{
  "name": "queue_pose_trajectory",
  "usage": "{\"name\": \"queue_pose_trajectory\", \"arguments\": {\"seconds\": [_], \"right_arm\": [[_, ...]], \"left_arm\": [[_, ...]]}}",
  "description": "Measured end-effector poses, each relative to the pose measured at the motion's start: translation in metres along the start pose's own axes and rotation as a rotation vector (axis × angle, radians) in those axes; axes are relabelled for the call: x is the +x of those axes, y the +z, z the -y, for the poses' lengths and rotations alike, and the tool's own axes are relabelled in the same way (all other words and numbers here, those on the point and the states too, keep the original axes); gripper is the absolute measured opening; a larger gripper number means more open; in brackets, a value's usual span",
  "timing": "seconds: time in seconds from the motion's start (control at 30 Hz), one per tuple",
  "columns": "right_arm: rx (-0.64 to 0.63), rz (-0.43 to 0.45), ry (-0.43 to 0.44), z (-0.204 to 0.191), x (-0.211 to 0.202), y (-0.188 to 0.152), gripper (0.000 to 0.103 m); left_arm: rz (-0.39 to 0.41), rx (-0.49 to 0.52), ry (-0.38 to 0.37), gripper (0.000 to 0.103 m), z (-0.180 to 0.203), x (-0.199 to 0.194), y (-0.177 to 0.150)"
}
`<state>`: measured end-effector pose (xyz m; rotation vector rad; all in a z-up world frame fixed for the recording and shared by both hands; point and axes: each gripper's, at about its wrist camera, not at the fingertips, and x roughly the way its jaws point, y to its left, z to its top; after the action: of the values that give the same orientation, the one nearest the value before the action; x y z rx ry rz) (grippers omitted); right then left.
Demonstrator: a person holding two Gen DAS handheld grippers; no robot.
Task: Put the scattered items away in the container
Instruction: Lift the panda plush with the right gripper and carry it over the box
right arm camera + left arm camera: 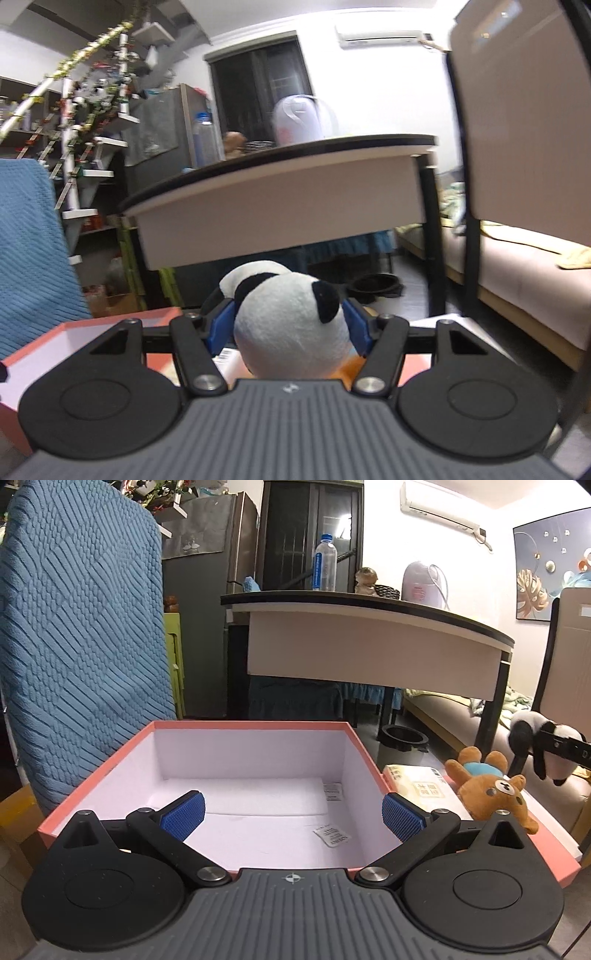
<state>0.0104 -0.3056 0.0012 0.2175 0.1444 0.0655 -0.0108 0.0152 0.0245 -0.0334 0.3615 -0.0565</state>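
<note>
A pink box with a white inside stands open right in front of my left gripper, whose blue pads are spread wide with nothing between them. Two small paper packets lie on the box floor. To the right of the box a brown bear plush lies on its back beside a pale tissue pack. My right gripper is shut on a black-and-white panda plush, held in the air; the same panda shows at the far right of the left wrist view. The pink box sits lower left of the panda.
A chair draped in a blue knitted cover stands left of the box. Behind it is a dark-topped table carrying a water bottle. A beige sofa and a chair back are on the right; a black bin sits on the floor.
</note>
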Motion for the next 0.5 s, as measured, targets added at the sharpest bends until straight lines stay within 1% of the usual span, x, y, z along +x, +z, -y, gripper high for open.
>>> {"name": "queue_pose_trajectory", "arguments": {"seconds": [0.23, 0.4, 0.5], "right_arm": [[-0.034, -0.001, 0.13, -0.057, 0.014, -0.003, 0.063], [-0.057, -0.021, 0.233, -0.099, 0.026, -0.01, 0.063], [-0.095, -0.033, 0.289, -0.131, 0.034, -0.019, 0.063]], "left_arm": [[-0.003, -0.018, 0.021, 0.103, -0.018, -0.003, 0.001], [0.007, -0.065, 0.048, 0.103, -0.038, -0.009, 0.004], [0.013, -0.091, 0.064, 0.103, -0.049, -0.012, 0.006]]}}
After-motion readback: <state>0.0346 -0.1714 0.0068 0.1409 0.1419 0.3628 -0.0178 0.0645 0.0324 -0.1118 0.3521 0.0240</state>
